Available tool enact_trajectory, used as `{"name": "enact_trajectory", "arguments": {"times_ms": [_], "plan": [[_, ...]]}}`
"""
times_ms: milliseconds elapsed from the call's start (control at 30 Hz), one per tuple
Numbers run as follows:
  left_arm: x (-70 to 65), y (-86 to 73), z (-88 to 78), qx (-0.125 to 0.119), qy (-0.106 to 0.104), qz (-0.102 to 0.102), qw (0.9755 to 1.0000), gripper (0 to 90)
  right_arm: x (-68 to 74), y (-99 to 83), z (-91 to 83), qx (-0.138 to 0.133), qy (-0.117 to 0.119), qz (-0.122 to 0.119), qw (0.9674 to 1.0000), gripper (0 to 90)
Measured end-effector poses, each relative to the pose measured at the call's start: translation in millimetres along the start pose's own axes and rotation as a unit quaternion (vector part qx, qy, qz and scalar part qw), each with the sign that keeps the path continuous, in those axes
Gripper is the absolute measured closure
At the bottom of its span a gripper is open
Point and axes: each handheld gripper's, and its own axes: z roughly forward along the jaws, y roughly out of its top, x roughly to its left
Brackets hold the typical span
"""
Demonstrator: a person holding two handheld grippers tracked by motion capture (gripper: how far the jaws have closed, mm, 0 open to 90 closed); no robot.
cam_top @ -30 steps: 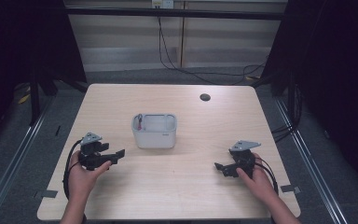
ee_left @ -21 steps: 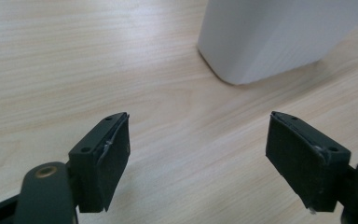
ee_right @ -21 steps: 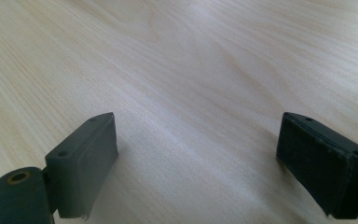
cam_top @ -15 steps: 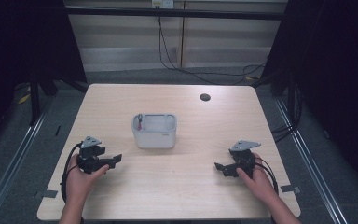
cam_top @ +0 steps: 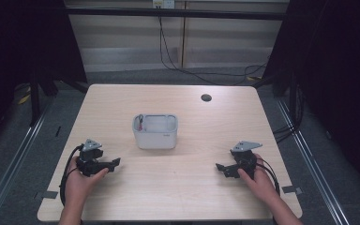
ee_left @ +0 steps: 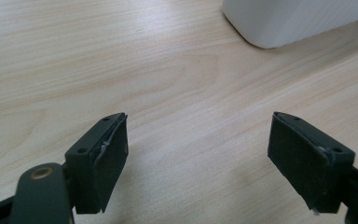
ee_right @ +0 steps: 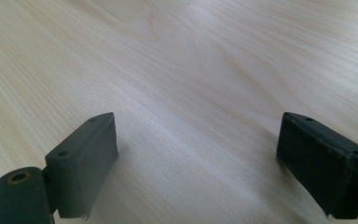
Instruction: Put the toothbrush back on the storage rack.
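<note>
Barely started, by the look of it. Small white plastic rectangular bin (cam_top: 155, 131) sitting mid-frame on light wood tabletop (cam_top: 187, 187), untouched, something small and reddish tucked in its upper left corner, too tiny to make out. Left hand-held gripper (cam_top: 114, 163) low at lower left, jaws spread wide, nothing between them, aimed roughly right, bin corner (ee_left: 289, 21) visible ahead. Right hand-held gripper (cam_top: 221, 168) lower right, jaws also spread, empty, pointing left. Both well apart from bin. Reach and grab probably all left to do.
</note>
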Motion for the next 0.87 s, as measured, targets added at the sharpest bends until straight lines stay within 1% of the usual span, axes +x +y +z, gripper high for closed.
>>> {"name": "enact_trajectory", "arguments": {"times_ms": [67,133,167,367,467,500,600,633,667,700,733,767,800,867], "plan": [[-0.3,-0.7,0.9,0.006,0.003,0.007,1.0,19.0,0.0,0.0,0.0,0.0,0.0,0.0,1.0,11.7],[-0.6,-1.3,1.8,0.006,0.004,0.008,0.9999,17.9,0.0,0.0,0.0,0.0,0.0,0.0,1.0,11.7],[-0.3,-2.1,2.6,0.009,0.007,0.01,0.9999,17.9,0.0,0.0,0.0,0.0,0.0,0.0,1.0,11.7],[1.7,-7.3,7.1,0.027,0.015,0.022,0.9993,16.1,0.0,0.0,0.0,0.0,0.0,0.0,1.0,11.7],[1.9,-7.9,7.7,0.025,0.019,0.026,0.9992,15.5,0.0,0.0,0.0,0.0,0.0,0.0,1.0,11.7],[1.9,-8.3,7.9,0.025,0.022,0.031,0.9989,15.4,0.0,0.0,0.0,0.0,0.0,0.0,1.0,11.7],[1.8,-8.7,8.0,0.025,0.019,0.035,0.9989,14.8,0.0,0.0,0.0,0.0,0.0,0.0,1.0,11.7],[2.0,-10.0,8.2,0.019,0.018,0.036,0.999,14.6,0.0,0.0,0.0,0.0,0.0,0.0,1.0,11.7],[2.0,-10.0,8.2,0.019,0.018,0.036,0.999,14.5,0.0,0.0,0.0,0.0,0.0,0.0,1.0,11.7],[1.5,-11.0,9.0,0.013,0.018,0.033,0.9992,14.2,0.0,0.0,0.0,0.0,0.0,0.0,1.0,11.7],[1.5,-11.0,9.0,0.013,0.018,0.033,0.9992,13.6,0.0,0.0,0.0,0.0,0.0,0.0,1.0,11.7],[2.6,-12.4,9.8,0.005,0.012,0.036,0.9993,12.9,0.0,0.0,0.0,0.0,0.0,0.0,1.0,11.7],[3.1,-13.0,9.8,0.003,0.009,0.038,0.9992,12.5,0.0,0.0,0.0,0.0,0.0,0.0,1.0,11.7],[3.3,-13.5,10.1,0.0,0.011,0.039,0.9992,12.4,0.0,0.0,0.0,0.0,0.0,0.0,1.0,11.7]]}}
